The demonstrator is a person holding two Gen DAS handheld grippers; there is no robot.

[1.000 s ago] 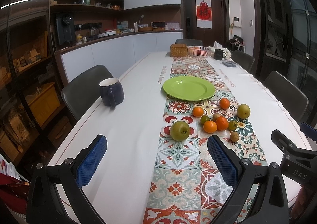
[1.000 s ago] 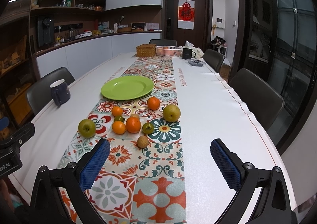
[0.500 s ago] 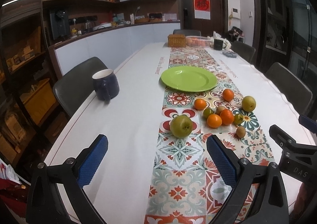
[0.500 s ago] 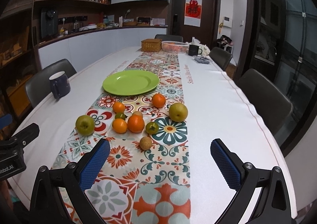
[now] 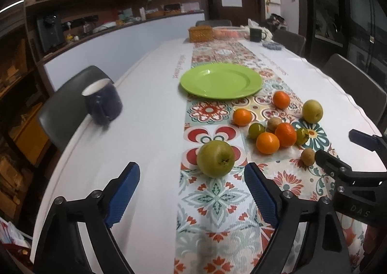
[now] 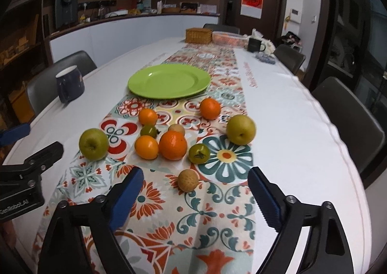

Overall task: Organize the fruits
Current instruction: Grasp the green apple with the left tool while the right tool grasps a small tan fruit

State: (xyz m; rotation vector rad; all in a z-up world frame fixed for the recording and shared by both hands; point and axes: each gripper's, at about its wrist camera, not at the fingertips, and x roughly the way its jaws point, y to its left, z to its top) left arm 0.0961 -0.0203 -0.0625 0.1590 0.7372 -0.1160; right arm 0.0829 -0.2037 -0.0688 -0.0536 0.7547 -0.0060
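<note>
A green apple [image 5: 215,159] sits on the patterned runner [image 5: 212,203] just ahead of the left gripper [image 5: 192,197], its fingers wide apart and empty. Best centred over the fruit before closing gently, for the green plate [image 5: 221,80] beyond. The right gripper [image 6: 196,199], likewise spread and empty, faces a small brown fruit [image 6: 188,180] on the bench [image 6: 290,128].

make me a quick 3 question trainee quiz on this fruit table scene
1. True or false: the round green plate already holds fruit.
2. How many orange citrus fruits lie on the patterned table runner?
3. Which fruit lies nearest the open left gripper: A) big green apple B) yellow-green pear C) small brown round fruit?

Key: 1 false, since it is bare. 2 four. 3 A; the open right gripper faces the small brown one.
</note>
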